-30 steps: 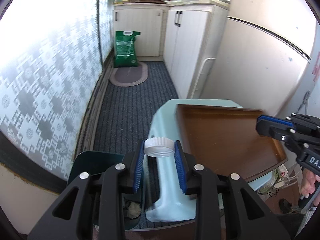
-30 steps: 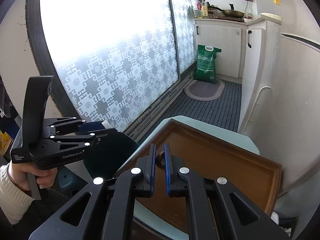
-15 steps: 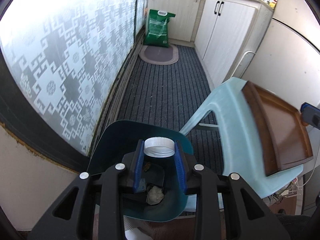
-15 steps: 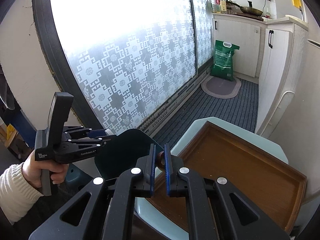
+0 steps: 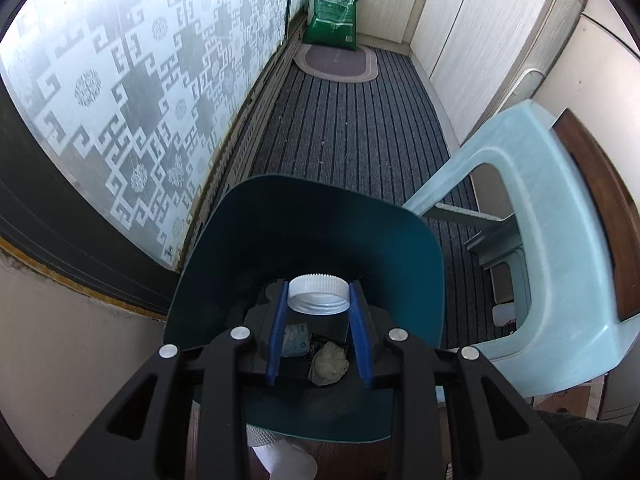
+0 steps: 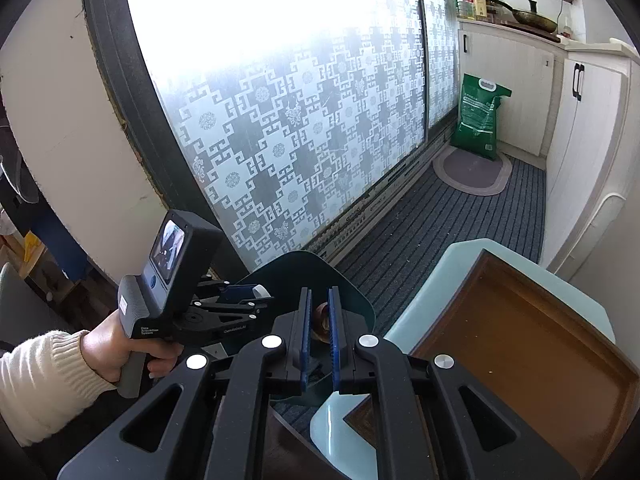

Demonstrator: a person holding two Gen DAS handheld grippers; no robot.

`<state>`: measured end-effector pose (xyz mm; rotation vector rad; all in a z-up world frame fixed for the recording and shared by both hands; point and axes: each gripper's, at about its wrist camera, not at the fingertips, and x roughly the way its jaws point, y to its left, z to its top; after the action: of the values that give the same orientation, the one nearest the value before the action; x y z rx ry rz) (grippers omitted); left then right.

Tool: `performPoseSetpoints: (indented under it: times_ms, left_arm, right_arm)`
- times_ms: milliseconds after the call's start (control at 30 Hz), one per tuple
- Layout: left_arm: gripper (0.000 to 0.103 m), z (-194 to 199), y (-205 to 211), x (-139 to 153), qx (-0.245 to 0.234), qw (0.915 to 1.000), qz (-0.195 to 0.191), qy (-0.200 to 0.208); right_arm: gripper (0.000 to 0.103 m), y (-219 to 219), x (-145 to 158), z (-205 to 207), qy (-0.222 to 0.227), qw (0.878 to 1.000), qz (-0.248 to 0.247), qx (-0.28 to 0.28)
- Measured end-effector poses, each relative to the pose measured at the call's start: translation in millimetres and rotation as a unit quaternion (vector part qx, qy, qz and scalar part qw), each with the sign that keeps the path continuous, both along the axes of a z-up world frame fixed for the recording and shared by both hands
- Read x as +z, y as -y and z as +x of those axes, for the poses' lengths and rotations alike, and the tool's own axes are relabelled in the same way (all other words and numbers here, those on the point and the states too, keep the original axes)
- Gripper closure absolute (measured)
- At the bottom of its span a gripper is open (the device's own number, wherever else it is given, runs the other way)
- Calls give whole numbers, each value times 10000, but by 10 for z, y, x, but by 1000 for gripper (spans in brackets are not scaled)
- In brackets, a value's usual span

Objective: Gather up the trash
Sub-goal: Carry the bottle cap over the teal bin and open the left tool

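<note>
My left gripper (image 5: 318,298) is shut on a white screw cap (image 5: 318,294), held over the mouth of a dark teal bin (image 5: 304,224). Inside the bin lie a crumpled pale wad (image 5: 330,364) and a bluish wrapper (image 5: 295,340). In the right wrist view my right gripper (image 6: 319,312) is shut on a small brown piece of trash (image 6: 321,314), just above the bin's raised teal lid (image 6: 320,268). The left gripper (image 6: 236,300) shows there too, held by a hand in a cream sleeve, its cap's white edge (image 6: 261,291) peeking out.
A pale blue plastic stool (image 5: 560,248) carries a brown wooden tray (image 6: 520,356) right of the bin. A patterned frosted sliding door (image 6: 304,120) runs along the left. Beyond on the dark striped carpet (image 5: 352,128) stand a green sack (image 5: 336,12), an oval mat and white cabinets (image 5: 480,28).
The left gripper swung left off the stool and sank over the open bin, still holding the cap. The right gripper drifted toward the bin with its brown piece.
</note>
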<state>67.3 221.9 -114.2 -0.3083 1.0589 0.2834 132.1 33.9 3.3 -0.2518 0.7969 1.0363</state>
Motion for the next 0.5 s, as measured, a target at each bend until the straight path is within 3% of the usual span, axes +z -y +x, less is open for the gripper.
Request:
performPoseSetpoints:
  times_ms: [333,400,500]
  left_arm:
    - [70,-45,-112,-235,-34,9995,-19,-312]
    - [63,-69,-141,-241,-35,9995,-22,-323]
    - [63,-140,-184,-176,3,9997,25,-260]
  right_arm:
    - [95,-289,-87,-91,-114,9996,-44,253]
    - [95,-351,-103,-103,-134,9995,-57,285]
    - [95,-450,-122,-126,-159,9993,-66,332]
